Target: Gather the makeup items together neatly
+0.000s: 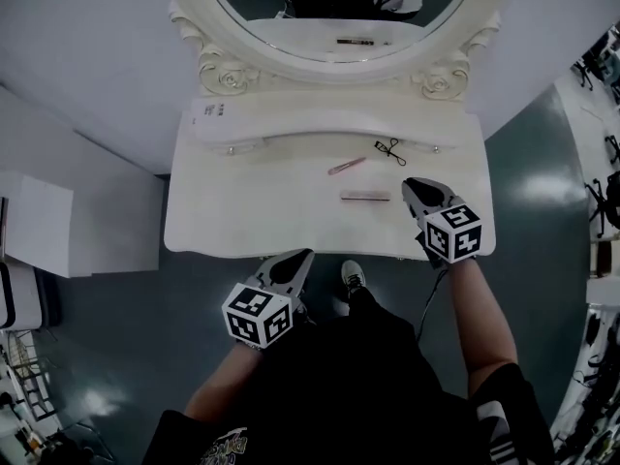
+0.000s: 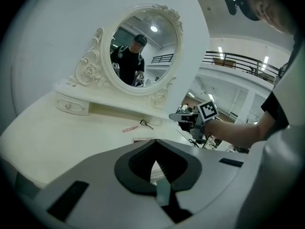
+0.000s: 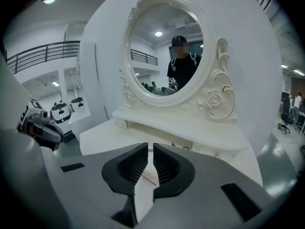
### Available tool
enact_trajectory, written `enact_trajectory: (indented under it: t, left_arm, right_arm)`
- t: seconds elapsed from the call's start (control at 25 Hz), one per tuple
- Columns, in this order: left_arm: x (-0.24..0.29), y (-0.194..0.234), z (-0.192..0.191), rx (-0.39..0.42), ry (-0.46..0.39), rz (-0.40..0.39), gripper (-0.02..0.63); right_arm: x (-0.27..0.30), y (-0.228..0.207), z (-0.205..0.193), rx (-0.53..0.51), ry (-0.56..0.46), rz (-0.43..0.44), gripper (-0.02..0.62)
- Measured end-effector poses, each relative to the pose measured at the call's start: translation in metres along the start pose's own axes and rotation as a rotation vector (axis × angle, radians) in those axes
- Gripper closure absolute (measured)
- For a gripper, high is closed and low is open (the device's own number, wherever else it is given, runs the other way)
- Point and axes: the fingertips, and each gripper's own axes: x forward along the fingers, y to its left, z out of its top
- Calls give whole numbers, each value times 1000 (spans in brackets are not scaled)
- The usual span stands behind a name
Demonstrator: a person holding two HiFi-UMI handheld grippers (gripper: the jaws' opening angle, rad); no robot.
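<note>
Left gripper (image 1: 298, 257), lower centre of frame, at near edge of table (image 1: 223, 216): jaws together, empty. Flat bar-shaped item (image 1: 365, 196) centre-right on table, long axis left-right across frame. Pink stick (image 1: 347, 166) near, above bar, tilted, right end higher. Eyelash curler (image 1: 390, 148) further upper right, lying diagonally. Right gripper (image 1: 412, 184): jaws all but together, empty, tips just right of bar, pointing upper left. Right hand judged nearer all three items.
</note>
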Motion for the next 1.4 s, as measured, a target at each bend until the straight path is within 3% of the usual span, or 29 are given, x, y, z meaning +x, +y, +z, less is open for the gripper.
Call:
enact_trajectory:
  t: [0.12, 0.24, 0.4, 0.8, 0.92, 1.08, 1.4]
  left_arm:
    - [12, 5, -1, -25, 1, 35, 598]
    - [24, 6, -2, -53, 1, 60, 598]
    - [42, 10, -7, -91, 5, 96, 598]
    - [77, 13, -10, -160, 5, 153, 598]
    - [83, 15, -8, -170, 2, 163, 598]
    - [86, 19, -8, -184, 2, 179, 598]
    - [89, 22, -9, -193, 10, 190, 598]
  right_arm:
    - [27, -25, -6, -40, 56, 7, 555]
    - [55, -44, -16, -99, 128, 20, 488]
    - [90, -67, -30, -177, 211, 45, 488]
    - [146, -86, -52, -226, 333, 113, 488]
    - [155, -87, -57, -258, 329, 73, 488]
    - [164, -94, -57, -224, 292, -21, 488]
    - [174, -93, -57, -205, 272, -37, 488]
